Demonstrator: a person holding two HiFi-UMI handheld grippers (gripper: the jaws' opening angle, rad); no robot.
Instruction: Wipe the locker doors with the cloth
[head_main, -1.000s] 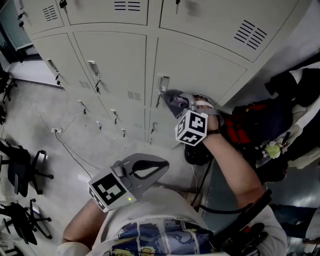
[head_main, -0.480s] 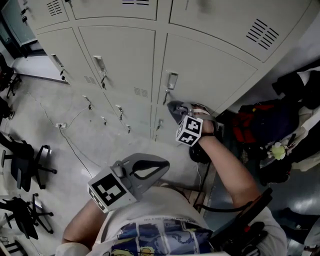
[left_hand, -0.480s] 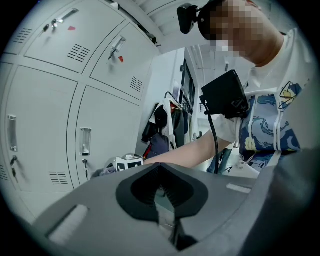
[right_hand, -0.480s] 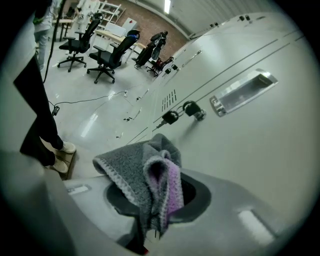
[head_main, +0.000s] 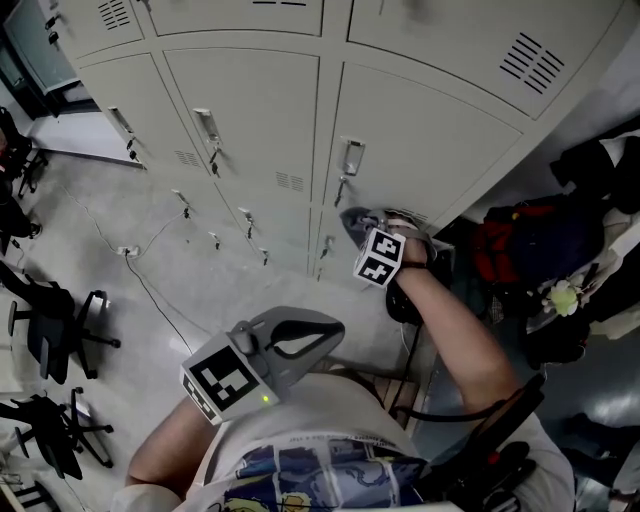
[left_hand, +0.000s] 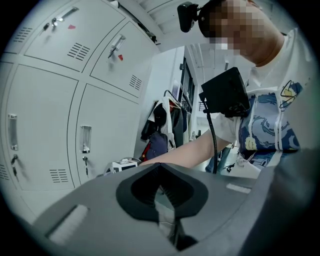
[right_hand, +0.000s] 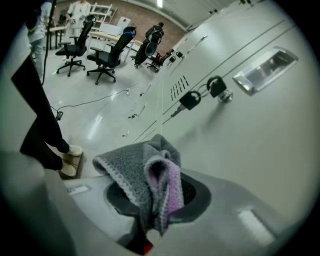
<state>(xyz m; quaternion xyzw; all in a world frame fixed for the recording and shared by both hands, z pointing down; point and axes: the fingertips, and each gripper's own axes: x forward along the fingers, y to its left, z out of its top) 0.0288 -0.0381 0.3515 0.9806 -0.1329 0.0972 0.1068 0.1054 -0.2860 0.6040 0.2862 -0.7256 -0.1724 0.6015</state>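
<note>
Head view: right gripper (head_main: 358, 226) held at locker door (head_main: 430, 140), below its latch (head_main: 349, 158); left gripper (head_main: 322, 330) kept low, well apart from the lockers.
Left gripper view: jaws pressed together, nothing between.
Right gripper view: jaws pinched on bunched grey-purple cloth (right_hand: 150, 172), just beside the door.

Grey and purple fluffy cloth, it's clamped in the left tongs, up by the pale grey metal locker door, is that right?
Not the left. The grey and purple fluffy cloth is clamped in the right tongs, up by the pale grey metal locker door, as the right gripper view shows. The left tongs are shut on nothing.
</note>
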